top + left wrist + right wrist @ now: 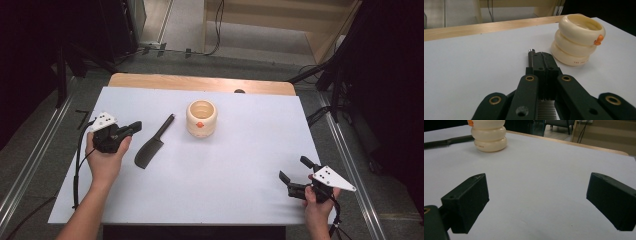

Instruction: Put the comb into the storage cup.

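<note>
Black claw (pixel 543 58), brass rivets, grey plate (pixel 103 121)

High view: fixed above my side of the white table (pixel 210 190), looking forward and down; my forearms enter at 6 o'clock.
Left gripper view: rides my left gripper (pixel 543 56), low over the tabletop, facing the cream pot (pixel 577 40) at 2 o'clock, near.
Right gripper view: rides my right gripper (pixel 536 202), low, facing the pot (pixel 489 136) at 11 o'clock, farther off.
Shared: all three views take in the pot and the tabletop.
</note>
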{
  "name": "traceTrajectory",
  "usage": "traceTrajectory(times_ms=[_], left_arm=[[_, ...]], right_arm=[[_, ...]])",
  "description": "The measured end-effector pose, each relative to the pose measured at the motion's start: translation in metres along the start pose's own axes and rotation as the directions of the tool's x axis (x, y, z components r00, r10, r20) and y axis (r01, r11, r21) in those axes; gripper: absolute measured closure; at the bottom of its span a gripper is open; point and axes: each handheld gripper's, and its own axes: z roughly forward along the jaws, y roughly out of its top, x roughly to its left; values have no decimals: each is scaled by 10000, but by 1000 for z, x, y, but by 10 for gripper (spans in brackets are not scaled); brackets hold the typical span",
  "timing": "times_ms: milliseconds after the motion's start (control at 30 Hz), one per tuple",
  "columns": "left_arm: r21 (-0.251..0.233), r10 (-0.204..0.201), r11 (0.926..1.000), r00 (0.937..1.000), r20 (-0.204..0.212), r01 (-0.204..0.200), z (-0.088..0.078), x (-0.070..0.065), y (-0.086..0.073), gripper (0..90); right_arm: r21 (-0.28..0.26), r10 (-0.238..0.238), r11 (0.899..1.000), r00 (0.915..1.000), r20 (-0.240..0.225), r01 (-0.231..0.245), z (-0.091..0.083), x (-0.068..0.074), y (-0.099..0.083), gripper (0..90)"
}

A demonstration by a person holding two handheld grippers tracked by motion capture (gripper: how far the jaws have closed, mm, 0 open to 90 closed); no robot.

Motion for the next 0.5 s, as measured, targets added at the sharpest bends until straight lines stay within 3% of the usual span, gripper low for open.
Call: traceTrajectory(times_ms=[500], left_arm=[[454, 9, 9990, 9999, 111, -14, 48, -5, 14, 900]], right_arm=[[-21, -62, 10000, 10000, -19, 62, 0, 0, 0, 26]])
